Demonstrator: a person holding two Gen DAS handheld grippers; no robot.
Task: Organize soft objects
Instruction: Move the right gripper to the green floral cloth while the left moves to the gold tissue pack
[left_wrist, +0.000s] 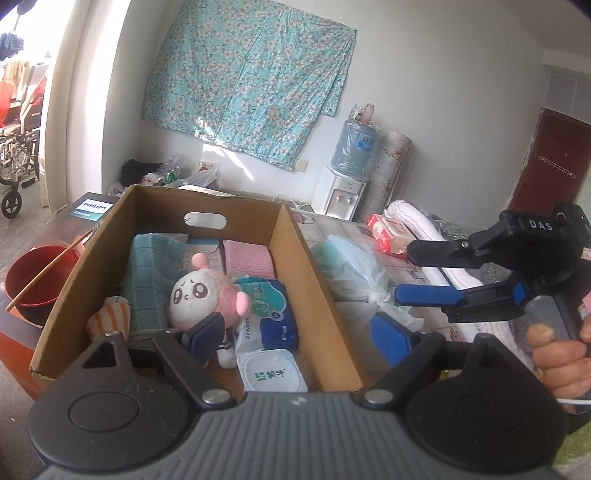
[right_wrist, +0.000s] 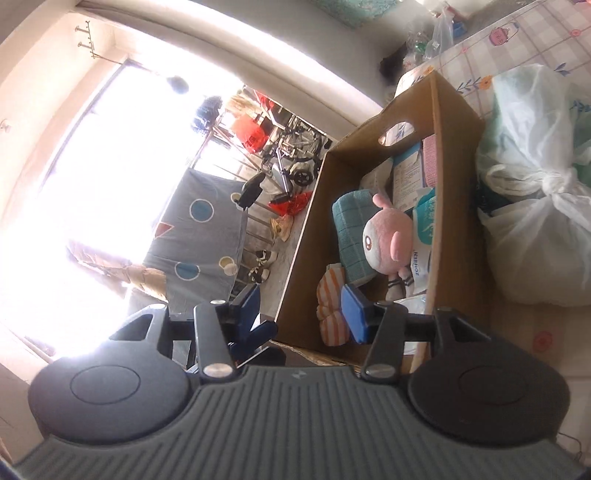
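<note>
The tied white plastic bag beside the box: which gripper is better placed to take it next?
Probably right. The right gripper is open and points at the white plastic bag, while the open left gripper straddles the cardboard box wall.

An open cardboard box (left_wrist: 288, 236) sits on a table, its top uncovered, so entry from above is free. Inside, the floor is almost wholly covered: a plush doll (left_wrist: 207, 295) in the middle, a folded teal towel (left_wrist: 147, 273) against the left wall, a striped cloth (left_wrist: 107, 317) in the near left corner, and tissue packs (left_wrist: 269, 314) along the right wall. A strip of bare floor shows near the front edge. Tied plastic bags (left_wrist: 354, 273) crowd the box's right wall outside. A red bowl (left_wrist: 40, 277) with a stick stands just beside its left wall.
</note>
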